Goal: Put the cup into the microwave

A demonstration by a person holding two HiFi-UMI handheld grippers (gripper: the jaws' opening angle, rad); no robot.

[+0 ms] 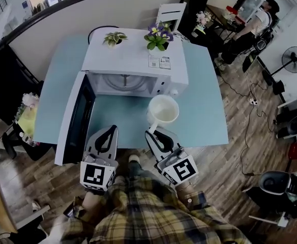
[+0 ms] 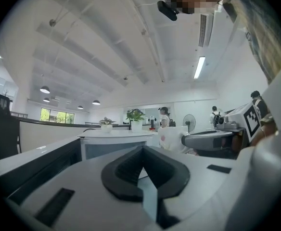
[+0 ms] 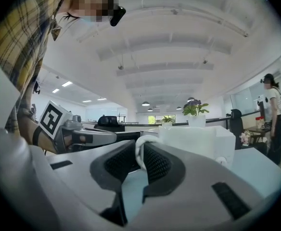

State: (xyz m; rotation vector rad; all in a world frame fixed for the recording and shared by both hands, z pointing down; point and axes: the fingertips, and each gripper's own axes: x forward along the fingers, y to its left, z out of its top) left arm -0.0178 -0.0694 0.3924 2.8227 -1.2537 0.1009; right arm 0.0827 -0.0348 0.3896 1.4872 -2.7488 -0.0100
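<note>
The white cup point(image 1: 162, 110) hangs over the light blue table point(image 1: 204, 100), just in front of the right end of the white microwave point(image 1: 133, 60). My right gripper point(image 1: 151, 132) is shut on the cup's handle point(image 3: 141, 153), which shows white between the black pads. The microwave's door point(image 1: 77, 118) stands swung open to the left, and its cavity point(image 1: 120, 84) is bare. My left gripper point(image 1: 109, 131) is level beside the right one, in front of the cavity, shut with nothing in it. In the left gripper view the cup point(image 2: 172, 138) shows to the right.
Two potted plants point(image 1: 157, 37) stand on the microwave's top. Flowers point(image 1: 29, 101) sit at the table's left edge. A person point(image 1: 253, 24), a fan point(image 1: 294, 57) and chairs are at the back right, and cables lie on the wooden floor.
</note>
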